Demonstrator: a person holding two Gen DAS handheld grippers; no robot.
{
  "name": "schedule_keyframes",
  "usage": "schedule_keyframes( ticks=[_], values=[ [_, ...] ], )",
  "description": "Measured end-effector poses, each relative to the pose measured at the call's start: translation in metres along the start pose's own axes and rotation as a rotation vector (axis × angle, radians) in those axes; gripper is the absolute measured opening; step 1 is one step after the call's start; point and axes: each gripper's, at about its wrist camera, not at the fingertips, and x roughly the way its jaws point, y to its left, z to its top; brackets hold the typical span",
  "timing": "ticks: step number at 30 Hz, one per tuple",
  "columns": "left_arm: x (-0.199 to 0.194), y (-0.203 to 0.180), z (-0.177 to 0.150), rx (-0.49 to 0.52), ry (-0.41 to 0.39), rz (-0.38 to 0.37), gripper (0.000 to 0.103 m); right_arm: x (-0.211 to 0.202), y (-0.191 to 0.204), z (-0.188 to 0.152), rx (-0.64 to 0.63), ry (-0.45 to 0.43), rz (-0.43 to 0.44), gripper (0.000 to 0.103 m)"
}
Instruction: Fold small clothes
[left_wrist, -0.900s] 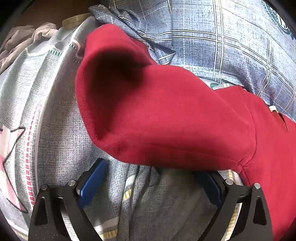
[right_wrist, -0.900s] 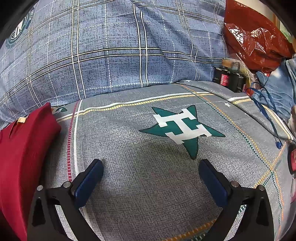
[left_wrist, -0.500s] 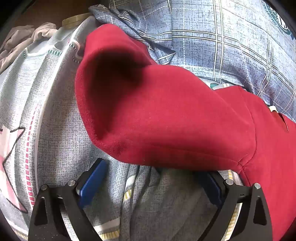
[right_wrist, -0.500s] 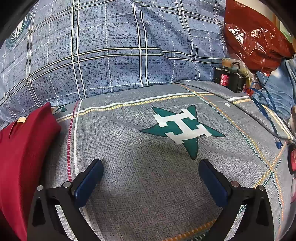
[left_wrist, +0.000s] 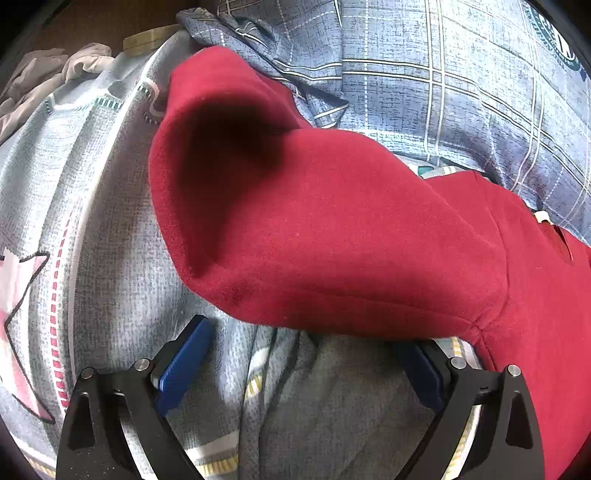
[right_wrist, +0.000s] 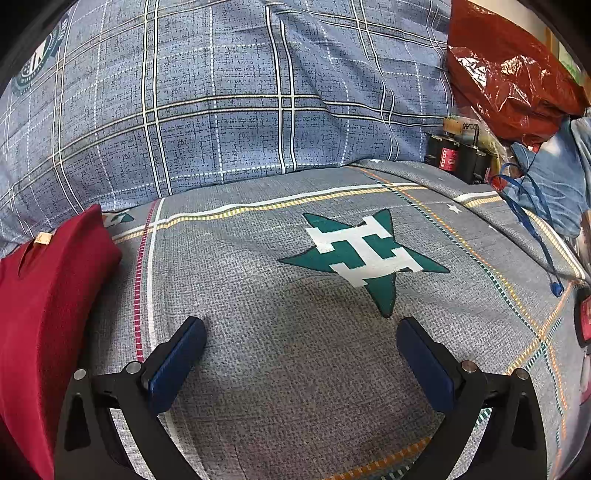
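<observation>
A dark red garment (left_wrist: 332, 221) lies on the grey patterned bedsheet (left_wrist: 92, 240), one sleeve stretched toward the far left. My left gripper (left_wrist: 306, 350) is open and empty, its blue fingers (left_wrist: 184, 358) just below the sleeve's lower edge, the right finger partly under it. In the right wrist view the garment's body (right_wrist: 44, 295) with a tan neck label lies at the left edge. My right gripper (right_wrist: 301, 354) is open and empty over the bare bedsheet (right_wrist: 295, 387), to the right of the garment.
A blue plaid pillow (right_wrist: 221, 110) lies behind the garment. A red plastic bag (right_wrist: 509, 74), a black box (right_wrist: 458, 158) and a blue cord (right_wrist: 535, 229) sit at the far right. Crumpled pale cloth (left_wrist: 48, 77) lies at the far left.
</observation>
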Motion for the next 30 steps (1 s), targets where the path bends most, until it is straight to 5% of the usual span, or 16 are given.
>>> schedule_keyframes(
  ticks=[7,15,24,30],
  values=[
    [-0.024,0.002,-0.008,-0.016,0.036,-0.014,0.095,-0.032,-0.004,-0.014,0.024,0.093,0.103,0.102],
    [-0.111,-0.022,-0.04,0.079,-0.095,-0.035,0.095,-0.133,0.001,-0.058,0.036,0.136,0.326,0.103],
    [-0.192,-0.033,-0.07,0.096,-0.168,-0.135,0.095,-0.219,0.069,-0.063,-0.088,0.057,0.579,0.103],
    [-0.199,-0.043,-0.064,0.1,-0.199,-0.146,0.095,-0.227,0.149,-0.058,-0.227,-0.066,0.553,0.103]
  ],
)
